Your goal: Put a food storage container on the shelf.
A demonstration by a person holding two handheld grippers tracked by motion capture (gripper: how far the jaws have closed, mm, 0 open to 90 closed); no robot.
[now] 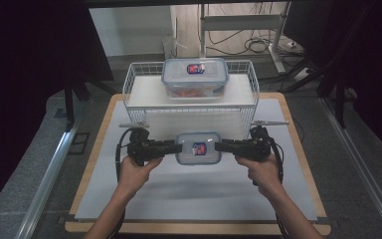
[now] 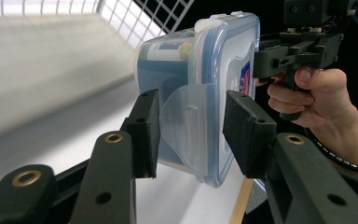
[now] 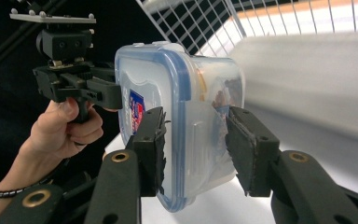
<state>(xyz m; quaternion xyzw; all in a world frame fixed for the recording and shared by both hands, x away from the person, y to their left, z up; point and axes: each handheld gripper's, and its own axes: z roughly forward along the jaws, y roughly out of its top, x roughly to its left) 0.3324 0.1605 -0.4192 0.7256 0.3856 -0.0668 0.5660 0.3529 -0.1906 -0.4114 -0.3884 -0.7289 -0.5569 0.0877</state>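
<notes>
From the high view, the clear lidded container (image 1: 198, 148) hangs between the two tools just in front of the white wire basket (image 1: 129, 82), over the grey mat (image 1: 189, 194), with the left gripper (image 1: 178, 147) at its left end and the right gripper (image 1: 218, 145) at its right end; a second container (image 1: 194, 77) already sits on the basket's top shelf. Judging from this, the box is being carried by its two ends alone, so any uneven pull of one hand could twist it free and drop it onto the mat. In the left gripper view, the container (image 2: 200, 88) sits tipped on edge between the jaws of the left gripper (image 2: 191, 133), which straddle the loose side flap (image 2: 186, 126); whether the pads truly press it I cannot tell, since a sliver of gap shows on either side. If the grip lands on that hinged flap and not on the rigid wall, the flap may swing and the box slip, or the latch may pop and loosen the blue-rimmed lid (image 2: 223, 84). In the right gripper view, the right gripper (image 3: 196, 144) pinches the container (image 3: 182, 116) across its lid edge and body, both pads touching the plastic. The hold looks shallow, near the end, so the smooth wall could slide out, and the wire mesh (image 3: 205, 23) close behind could snag a corner as the box rises.
</notes>
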